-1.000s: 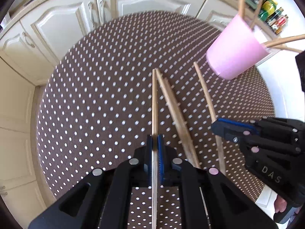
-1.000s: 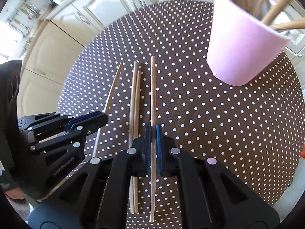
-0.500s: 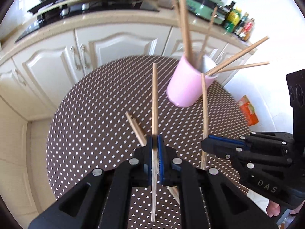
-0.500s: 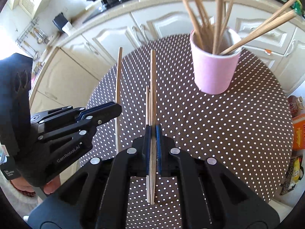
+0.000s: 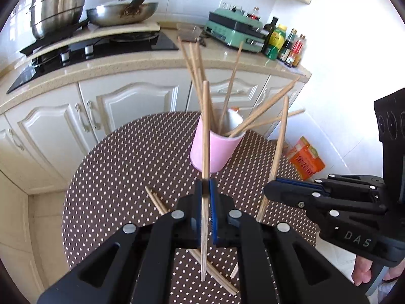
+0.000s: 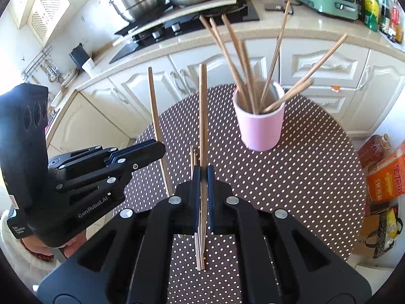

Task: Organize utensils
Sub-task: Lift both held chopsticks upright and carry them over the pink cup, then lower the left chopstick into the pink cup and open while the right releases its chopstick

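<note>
A pink cup (image 5: 222, 152) (image 6: 260, 129) holding several wooden chopsticks stands on the round brown dotted table (image 5: 121, 177) (image 6: 291, 177). My left gripper (image 5: 206, 183) is shut on one chopstick (image 5: 205, 116), held well above the table and pointing at the cup. My right gripper (image 6: 203, 169) is shut on another chopstick (image 6: 202, 106), also raised. Each gripper shows in the other's view: the right gripper (image 5: 270, 192) with its chopstick (image 5: 279, 141), the left gripper (image 6: 160, 149) with its chopstick (image 6: 154, 106). Two more chopsticks (image 5: 156, 201) (image 6: 198, 253) lie side by side on the table beneath.
White cabinets (image 5: 131, 106) and a counter with a hob, a steel pot (image 5: 58, 5), a wok (image 5: 121, 12), a green appliance (image 5: 233, 33) and bottles (image 5: 281, 40) stand behind the table. Orange packages (image 5: 306, 159) (image 6: 384, 177) lie on the floor at the right.
Both grippers have risen and tipped up, each lifting its chopstick off the table. The cup now looks smaller and farther off, and the counter has come into view.
</note>
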Motion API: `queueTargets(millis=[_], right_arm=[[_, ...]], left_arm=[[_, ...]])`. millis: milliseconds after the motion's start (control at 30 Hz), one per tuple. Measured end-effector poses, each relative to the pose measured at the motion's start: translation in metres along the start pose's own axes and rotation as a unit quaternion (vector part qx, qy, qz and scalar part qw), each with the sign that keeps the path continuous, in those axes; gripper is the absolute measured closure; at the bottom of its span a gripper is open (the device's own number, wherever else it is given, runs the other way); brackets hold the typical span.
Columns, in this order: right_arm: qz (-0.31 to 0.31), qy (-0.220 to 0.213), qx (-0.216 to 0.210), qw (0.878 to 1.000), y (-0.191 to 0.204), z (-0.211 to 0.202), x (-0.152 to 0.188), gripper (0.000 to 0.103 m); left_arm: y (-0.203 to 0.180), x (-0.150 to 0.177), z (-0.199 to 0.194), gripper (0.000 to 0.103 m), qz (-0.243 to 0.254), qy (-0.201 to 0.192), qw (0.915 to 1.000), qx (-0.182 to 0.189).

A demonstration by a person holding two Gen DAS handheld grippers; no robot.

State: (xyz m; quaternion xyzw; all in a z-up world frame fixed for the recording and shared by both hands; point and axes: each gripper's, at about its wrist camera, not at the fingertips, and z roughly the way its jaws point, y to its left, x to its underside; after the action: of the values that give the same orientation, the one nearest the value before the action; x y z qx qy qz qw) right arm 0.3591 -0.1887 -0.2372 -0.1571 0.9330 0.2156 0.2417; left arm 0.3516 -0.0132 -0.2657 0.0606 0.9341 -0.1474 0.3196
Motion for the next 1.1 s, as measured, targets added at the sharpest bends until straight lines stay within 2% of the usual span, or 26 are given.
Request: queueTargets(millis=[400, 767, 900, 1100], right_arm=[[0.004, -0.072, -0.001, 0.997, -0.002, -0.046, -0.045, 0.097], [-0.002, -0.150, -0.002, 0.989, -0.008, -0.072, -0.116, 0.097], [0.003, -0.169, 0.005, 0.986, -0.018, -0.073, -0.131, 0.097], [0.009, -0.187, 0.025, 0.982, -0.037, -0.070, -0.139, 0.097]], left_arm=[[-0.010, -0.054, -0.016, 0.097, 0.001, -0.071, 0.9973, 0.021], [-0.006, -0.126, -0.019, 0.097, -0.022, -0.147, 0.9886, 0.021], [-0.005, -0.145, -0.012, 0.097, -0.029, -0.164, 0.9860, 0.017], [-0.005, -0.154, 0.008, 0.097, -0.035, -0.167, 0.9854, 0.007]])
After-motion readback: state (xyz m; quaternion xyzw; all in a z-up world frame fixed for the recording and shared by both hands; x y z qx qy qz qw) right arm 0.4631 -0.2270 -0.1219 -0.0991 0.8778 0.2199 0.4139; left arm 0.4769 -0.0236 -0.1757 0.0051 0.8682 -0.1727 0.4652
